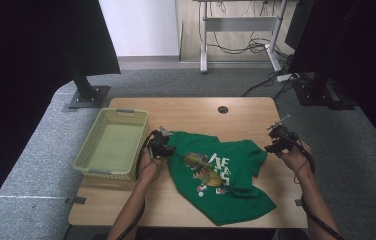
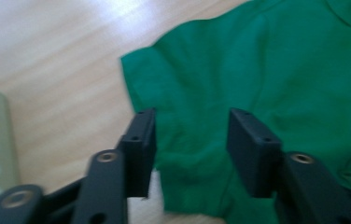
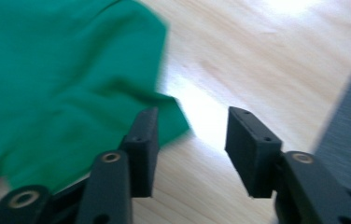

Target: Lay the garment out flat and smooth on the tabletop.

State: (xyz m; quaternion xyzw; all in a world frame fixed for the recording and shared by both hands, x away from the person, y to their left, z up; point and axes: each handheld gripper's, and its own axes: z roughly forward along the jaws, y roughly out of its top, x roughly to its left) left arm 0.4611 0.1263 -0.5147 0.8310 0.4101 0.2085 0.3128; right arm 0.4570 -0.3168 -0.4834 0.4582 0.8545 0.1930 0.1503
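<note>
A green T-shirt (image 1: 216,172) with a colourful print lies spread on the wooden table (image 1: 196,112). My left gripper (image 1: 163,145) hovers at the shirt's left sleeve, open. In the left gripper view the green cloth (image 2: 239,79) lies between and beyond the open jaws of that gripper (image 2: 191,144). My right gripper (image 1: 276,142) is at the shirt's right sleeve, just off its edge, open. In the right gripper view the sleeve corner (image 3: 71,88) lies by the left jaw of the gripper (image 3: 191,142), with bare table between the jaws.
A pale yellow-green plastic basket (image 1: 98,160) stands on the table's left side, close to my left hand. A cable hole (image 1: 223,109) sits near the table's far edge. Grey carpet (image 1: 356,150), black stands and a desk frame (image 1: 236,35) surround the table.
</note>
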